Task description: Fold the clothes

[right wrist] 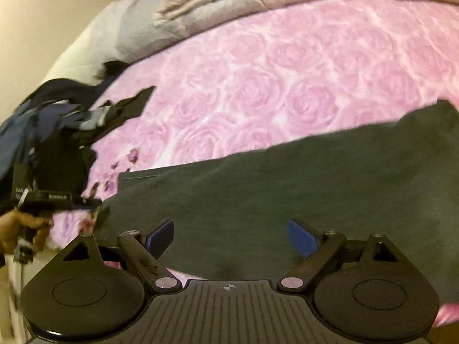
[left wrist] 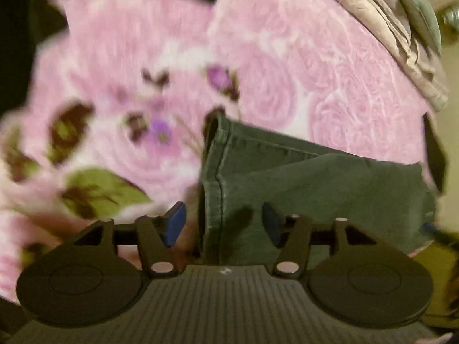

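Observation:
A dark green garment (left wrist: 301, 189) lies folded on the pink rose-print bedspread (left wrist: 287, 57); its stitched hem runs up the left side in the left wrist view. My left gripper (left wrist: 223, 223) hovers above that hem, its jaws apart, with nothing pinched between the blue pads (left wrist: 175, 223). In the right wrist view the same green garment (right wrist: 287, 177) spreads wide across the bedspread (right wrist: 287, 71). My right gripper (right wrist: 232, 238) stands open over it, and its blue pads (right wrist: 302, 238) hold nothing. The left gripper (right wrist: 57, 197) shows at the left edge, held by a hand (right wrist: 25, 229).
A heap of dark and blue clothes (right wrist: 57, 120) lies at the left side of the bed. Beige and grey bedding (right wrist: 229, 3) is bunched along the far edge, seen as beige bedding (left wrist: 387, 28) in the left view. A cream wall (right wrist: 43, 14) stands behind.

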`<state>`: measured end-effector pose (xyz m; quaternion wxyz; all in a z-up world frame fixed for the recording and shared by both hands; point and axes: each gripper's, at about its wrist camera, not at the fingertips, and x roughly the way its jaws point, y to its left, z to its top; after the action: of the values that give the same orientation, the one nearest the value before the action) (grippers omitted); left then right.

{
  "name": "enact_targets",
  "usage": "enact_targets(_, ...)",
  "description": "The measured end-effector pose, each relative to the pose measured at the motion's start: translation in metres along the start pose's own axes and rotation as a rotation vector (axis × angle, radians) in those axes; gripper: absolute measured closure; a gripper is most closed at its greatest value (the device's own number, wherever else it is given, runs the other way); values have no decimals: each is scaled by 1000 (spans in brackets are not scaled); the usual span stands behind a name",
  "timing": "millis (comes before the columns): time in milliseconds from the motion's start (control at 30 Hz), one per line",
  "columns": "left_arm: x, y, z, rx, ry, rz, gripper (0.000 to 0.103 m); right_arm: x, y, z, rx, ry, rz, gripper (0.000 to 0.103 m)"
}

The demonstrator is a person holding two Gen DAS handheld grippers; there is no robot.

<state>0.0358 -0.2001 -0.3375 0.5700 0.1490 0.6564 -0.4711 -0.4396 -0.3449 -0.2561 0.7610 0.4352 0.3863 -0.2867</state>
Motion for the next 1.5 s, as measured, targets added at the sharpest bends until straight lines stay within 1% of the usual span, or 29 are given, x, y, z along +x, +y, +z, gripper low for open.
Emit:
enact_targets(33,7,7,3,-17,25,-57,66,7,7,-3,35,10,-11,13)
enact_targets(67,12,13,4,-37,40,-96,77,13,13,-5,68,19,-23,13)
enact_targets(100,16,17,6,-57,55,-132,95,19,20,-8,101,27,-35,13)
enact_targets(133,14,15,8,-36,49,-158,100,25,27,-9,129,37,-48,13)
enact_targets(167,13,13,10,-14,43,-183,101,30,33,-8,147,49,-55,13)
enact_targets(200,2,2,10,90,-21,-160,102,35,40,-6,160,59,-59,13)
enact_targets(233,-13,-13,4,234,-129,-116,103,41,47,-1,162,67,-60,13)
enact_targets(300,-43,-48,-25,652,-390,-66,102,50,64,7,116,76,-60,13)
enact_targets(400,-28,-48,-29,678,-314,-5,103,62,79,14,55,83,-69,13)
enact_targets(467,-10,-29,-19,543,-193,-7,102,68,79,17,68,85,-77,13)
enact_targets(500,-1,-19,-14,479,-135,-11,100,69,79,17,78,85,-81,13)
enact_targets(533,2,-14,-10,445,-117,-7,100,69,79,16,89,83,-85,13)
enact_targets(600,9,-4,-4,377,-81,1,95,69,77,13,96,88,-91,13)
enact_targets(667,13,2,2,351,-57,2,93,69,76,8,99,100,-102,13)
enact_targets(733,15,2,3,361,-31,16,93,71,71,2,122,112,-107,13)
enact_targets(767,11,2,3,370,-32,19,93,72,68,-1,137,116,-108,13)
enact_targets(833,5,-1,5,387,-83,16,92,74,64,-4,162,117,-111,13)
enact_targets(867,4,-1,6,388,-100,3,89,75,62,-6,171,115,-111,13)
enact_targets(900,4,-1,8,388,-98,0,88,76,60,-7,179,112,-109,13)
enact_targets(1000,27,-2,14,398,-32,37,86,79,55,-10,199,108,-107,13)
enact_targets(1100,29,-7,13,450,-19,57,86,76,52,-12,211,100,-115,13)
enact_targets(1167,22,-8,13,462,-15,61,86,67,49,-13,208,80,-128,13)
enact_targets(1233,12,-12,14,486,-26,83,86,54,41,-15,219,56,-161,13)
enact_targets(1367,-20,-27,16,576,-108,139,86,23,13,-16,275,-12,-236,13)
enact_targets(1400,-23,-35,19,595,-125,146,86,14,4,-17,289,-31,-253,13)
enact_targets(1500,-24,-71,31,639,-146,137,86,-15,-26,-16,333,-88,-298,13)
